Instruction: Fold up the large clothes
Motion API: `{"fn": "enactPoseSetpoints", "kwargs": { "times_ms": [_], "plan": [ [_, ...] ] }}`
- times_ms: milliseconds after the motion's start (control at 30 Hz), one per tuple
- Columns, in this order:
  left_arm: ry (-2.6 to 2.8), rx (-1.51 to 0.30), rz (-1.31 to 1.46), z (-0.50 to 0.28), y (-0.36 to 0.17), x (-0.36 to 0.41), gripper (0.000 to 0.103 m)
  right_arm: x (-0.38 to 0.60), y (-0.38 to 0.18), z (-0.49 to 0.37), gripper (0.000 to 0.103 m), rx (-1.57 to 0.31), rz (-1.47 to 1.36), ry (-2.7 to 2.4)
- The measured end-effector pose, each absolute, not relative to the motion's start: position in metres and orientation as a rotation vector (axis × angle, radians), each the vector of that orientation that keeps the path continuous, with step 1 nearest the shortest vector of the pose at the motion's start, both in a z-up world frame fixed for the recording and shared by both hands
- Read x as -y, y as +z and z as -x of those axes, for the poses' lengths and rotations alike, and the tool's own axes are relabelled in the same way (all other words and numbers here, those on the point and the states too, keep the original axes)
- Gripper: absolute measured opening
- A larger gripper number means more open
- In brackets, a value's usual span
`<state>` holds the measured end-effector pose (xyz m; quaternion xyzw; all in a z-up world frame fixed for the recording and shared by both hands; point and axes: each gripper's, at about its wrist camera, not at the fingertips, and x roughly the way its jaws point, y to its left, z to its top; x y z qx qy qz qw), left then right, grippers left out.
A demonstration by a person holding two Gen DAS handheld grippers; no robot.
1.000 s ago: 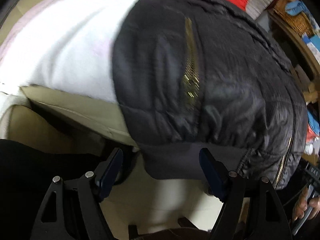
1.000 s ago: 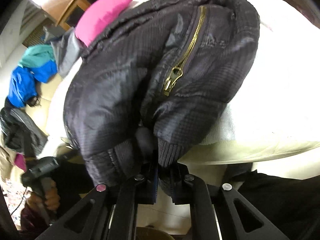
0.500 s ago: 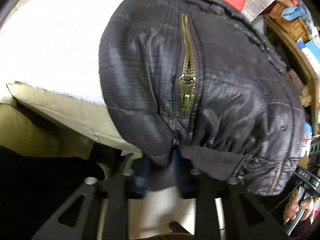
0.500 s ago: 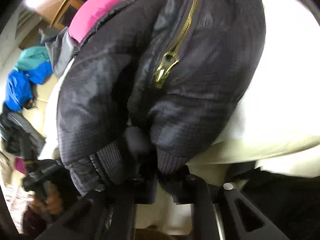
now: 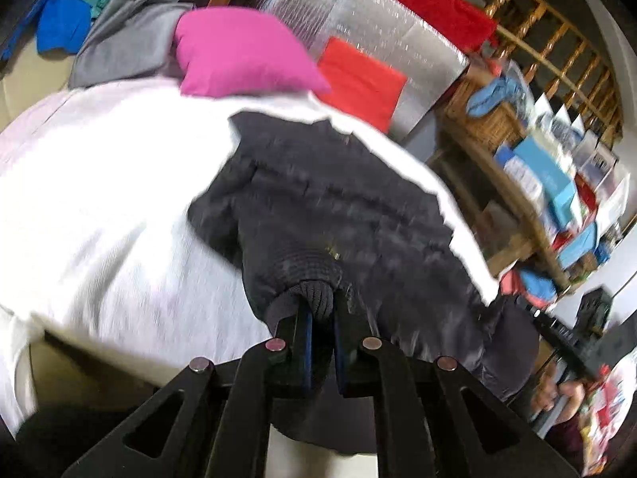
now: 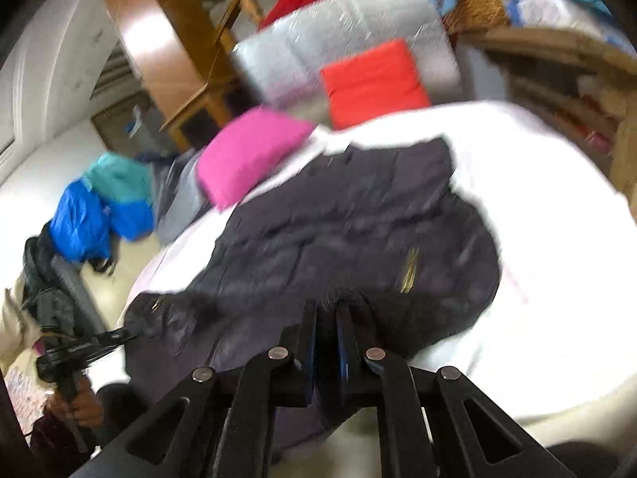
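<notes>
A white sheet (image 5: 119, 215) covers the bed, with a pink pillow (image 5: 243, 53) and a red pillow (image 6: 374, 81) at its far end. The black jacket (image 6: 350, 215) lies spread on the sheet. The left gripper (image 5: 320, 318) and right gripper (image 6: 327, 318) are each clamped on its ribbed hem.

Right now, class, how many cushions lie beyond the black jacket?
2: a pink cushion beyond the jacket, and a red cushion right of it. Others may be hidden.
</notes>
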<state>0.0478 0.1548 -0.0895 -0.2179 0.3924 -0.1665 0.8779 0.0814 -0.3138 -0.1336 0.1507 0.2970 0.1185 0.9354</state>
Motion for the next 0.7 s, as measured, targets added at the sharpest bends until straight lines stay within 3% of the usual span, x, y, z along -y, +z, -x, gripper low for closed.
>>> {"fn": "enactPoseSetpoints", "kwargs": {
  "times_ms": [267, 467, 633, 667, 700],
  "plan": [
    [-0.359, -0.839, 0.507, -0.081, -0.097, -0.153, 0.009, 0.353, -0.151, -0.096, 0.009, -0.658, -0.476, 0.192],
    [-0.373, -0.798, 0.535, -0.118, -0.061, -0.157, 0.009, 0.357, -0.101, -0.121, 0.009, -0.559, -0.402, 0.183],
    [-0.366, -0.777, 0.531, -0.198, -0.035, -0.149, 0.009, 0.360, -0.058, -0.190, 0.009, -0.470, -0.379, 0.136],
    [-0.364, -0.783, 0.528, -0.213, -0.033, -0.147, 0.010, 0.363, -0.051, -0.210, 0.002, -0.446, -0.385, 0.122],
    [-0.362, -0.796, 0.526, -0.239, -0.032, -0.144, 0.010, 0.365, -0.045, -0.224, 0.001, -0.432, -0.390, 0.107]
  ]
}}
